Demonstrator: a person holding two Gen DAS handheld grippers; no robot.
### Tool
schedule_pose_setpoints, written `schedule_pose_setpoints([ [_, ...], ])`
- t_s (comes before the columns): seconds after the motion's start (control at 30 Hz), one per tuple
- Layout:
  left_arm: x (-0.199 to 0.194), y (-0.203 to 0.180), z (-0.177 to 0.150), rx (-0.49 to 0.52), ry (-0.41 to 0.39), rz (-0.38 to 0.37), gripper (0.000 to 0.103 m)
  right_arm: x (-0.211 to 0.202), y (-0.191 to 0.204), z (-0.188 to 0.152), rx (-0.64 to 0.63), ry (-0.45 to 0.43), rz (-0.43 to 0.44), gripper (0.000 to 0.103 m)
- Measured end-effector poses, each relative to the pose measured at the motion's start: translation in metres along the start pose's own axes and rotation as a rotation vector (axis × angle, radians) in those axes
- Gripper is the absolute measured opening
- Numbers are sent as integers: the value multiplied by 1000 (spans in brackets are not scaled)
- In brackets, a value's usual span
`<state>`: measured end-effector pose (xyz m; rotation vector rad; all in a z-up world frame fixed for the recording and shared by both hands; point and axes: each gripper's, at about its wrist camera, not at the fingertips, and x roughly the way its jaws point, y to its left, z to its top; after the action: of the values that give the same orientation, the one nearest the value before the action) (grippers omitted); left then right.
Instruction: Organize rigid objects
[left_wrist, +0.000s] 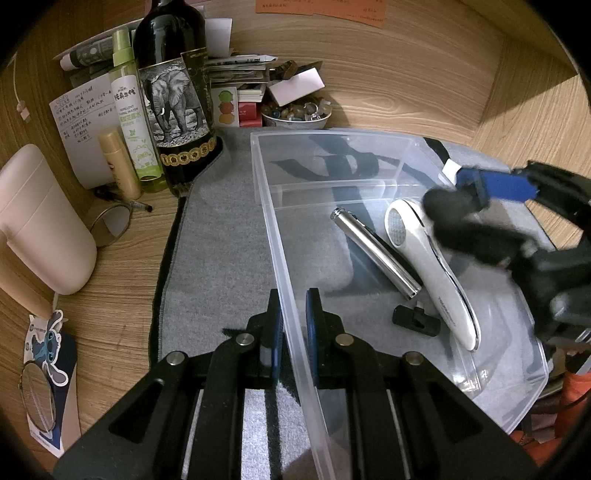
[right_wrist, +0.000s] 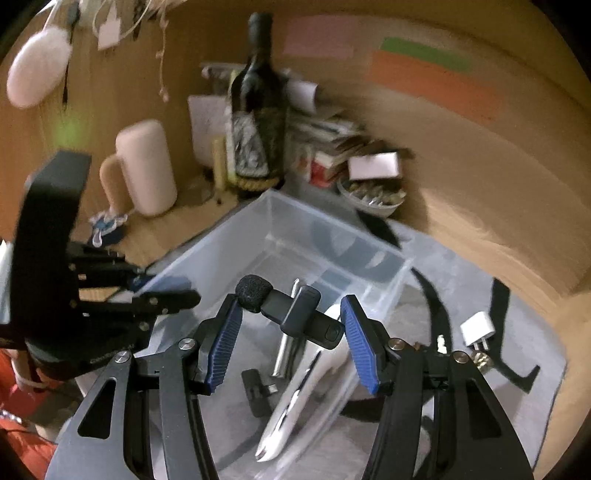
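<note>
A: Step in hand, as I read it: dropping the mic (right_wrist: 291, 310) into the bin (left_wrist: 280, 254). Left gripper (left_wrist: 293, 328) is clenched on the bin's near wall, one finger outside and one inside, so the bin is steadied.

B: Right gripper (right_wrist: 291, 332)?

A: Jaws spread wide. The mic sits between the blue pads (right_wrist: 360, 347), above the bin floor. The frame is blurred, so contact on either pad is uncertain; I judge it released or just about to be.

B: Already in the bin?

A: Torch (left_wrist: 375, 253), white massager (left_wrist: 432, 269) and a small black adapter (left_wrist: 415, 319), all on the bin floor. Outside the bin, on the mat beyond its right wall: a white charger (right_wrist: 478, 328).

B: Next move?

A: Probably clear the right gripper up out of the bin, then reach over the right wall for the charger. Keep the left grip firm; the bin is light and could slide.
</note>
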<state>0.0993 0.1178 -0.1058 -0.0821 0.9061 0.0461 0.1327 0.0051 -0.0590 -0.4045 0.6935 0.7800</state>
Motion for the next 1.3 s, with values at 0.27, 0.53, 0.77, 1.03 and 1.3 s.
schedule_pose_setpoints([
  [0.27, 0, 0, 0, 0, 0, 0, 11, 27, 11, -6, -56, 100, 33, 52],
  [0.53, 0, 0, 0, 0, 0, -1, 11, 31, 17, -8, -79, 119, 47, 52],
  [0.77, 0, 0, 0, -1, 0, -1, 11, 31, 15, -8, -67, 128, 41, 55],
  [1.03, 0, 0, 0, 0, 0, -1, 11, 15, 8, -4, -44, 73, 18, 60],
  [1.3, 0, 0, 0, 0, 0, -1, 11, -16, -21, 5, 42, -24, -44, 64],
])
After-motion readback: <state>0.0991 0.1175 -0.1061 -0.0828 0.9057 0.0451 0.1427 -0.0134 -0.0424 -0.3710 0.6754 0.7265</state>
